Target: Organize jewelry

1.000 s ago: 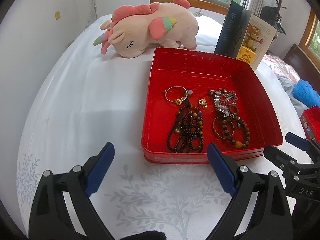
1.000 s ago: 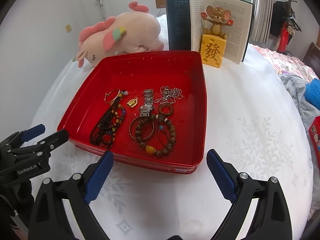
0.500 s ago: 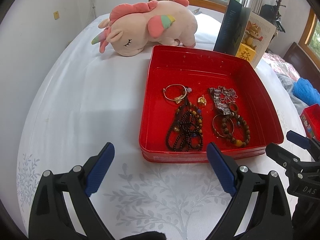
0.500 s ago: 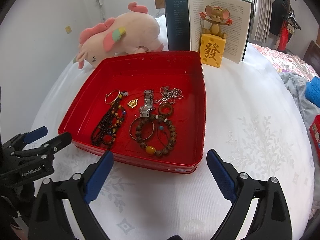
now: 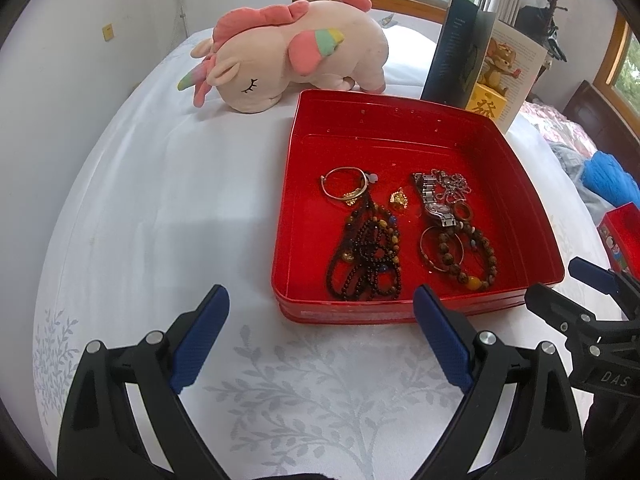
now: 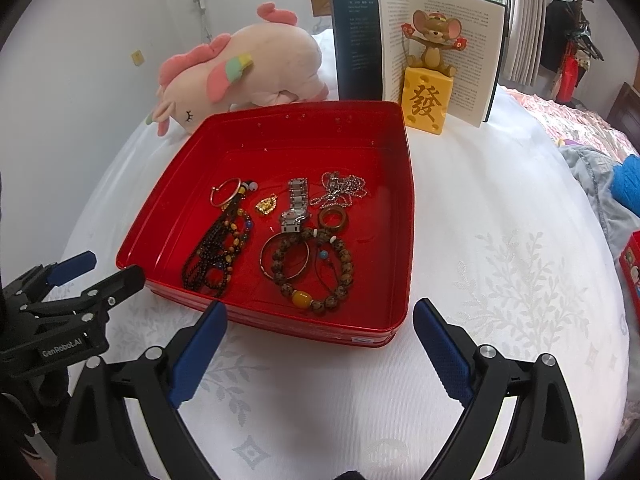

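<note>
**Red tray of jewelry, both grippers wide and empty**

White patterned bedspread (image 6: 500, 280) lies under everything you face. On it sits the red tray (image 6: 404, 216), with a plush unicorn (image 6: 248, 72) and an open book (image 6: 420, 40) behind its far edge. Inside the tray, the dark bead strand (image 6: 216, 256) runs lengthwise from near rim toward the far wall; the silver watch (image 6: 296, 208) lies along the same line, touching the brown bead bracelet (image 6: 320, 272). Your left gripper (image 5: 320, 320) and right gripper (image 6: 320, 328) hover just short of the near rim, jaws spread wide, holding nothing.
</note>
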Demonstrator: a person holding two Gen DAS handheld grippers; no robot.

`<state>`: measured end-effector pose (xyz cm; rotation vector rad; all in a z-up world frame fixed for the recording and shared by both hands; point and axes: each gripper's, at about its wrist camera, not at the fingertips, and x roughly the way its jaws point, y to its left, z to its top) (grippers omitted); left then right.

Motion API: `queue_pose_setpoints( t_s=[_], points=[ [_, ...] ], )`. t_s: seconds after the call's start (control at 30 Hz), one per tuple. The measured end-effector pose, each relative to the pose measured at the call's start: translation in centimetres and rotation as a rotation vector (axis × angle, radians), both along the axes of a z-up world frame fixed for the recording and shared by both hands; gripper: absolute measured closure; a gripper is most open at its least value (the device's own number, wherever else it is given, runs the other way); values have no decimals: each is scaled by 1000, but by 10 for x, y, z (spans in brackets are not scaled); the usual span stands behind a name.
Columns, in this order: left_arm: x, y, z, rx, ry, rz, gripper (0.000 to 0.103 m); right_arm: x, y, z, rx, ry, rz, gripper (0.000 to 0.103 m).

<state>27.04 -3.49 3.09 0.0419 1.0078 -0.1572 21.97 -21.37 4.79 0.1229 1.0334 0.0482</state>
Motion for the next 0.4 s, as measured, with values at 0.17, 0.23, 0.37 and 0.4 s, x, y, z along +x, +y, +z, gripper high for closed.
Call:
queue_pose_setpoints(
  t_s=[0.17, 0.23, 0.37, 0.4],
  points=[
    [1, 1, 0, -1, 8, 3, 11, 0, 0, 0, 1, -1, 1, 9],
    [1, 1, -1, 0, 10, 3, 11, 0, 0, 0, 1, 0, 1, 9],
    [1, 0, -1, 0, 12, 2, 11, 0, 0, 0, 2, 0, 1, 9],
    [1, 1, -1, 1, 11, 2, 11, 0, 0, 0, 1, 0, 1, 9]
  ],
)
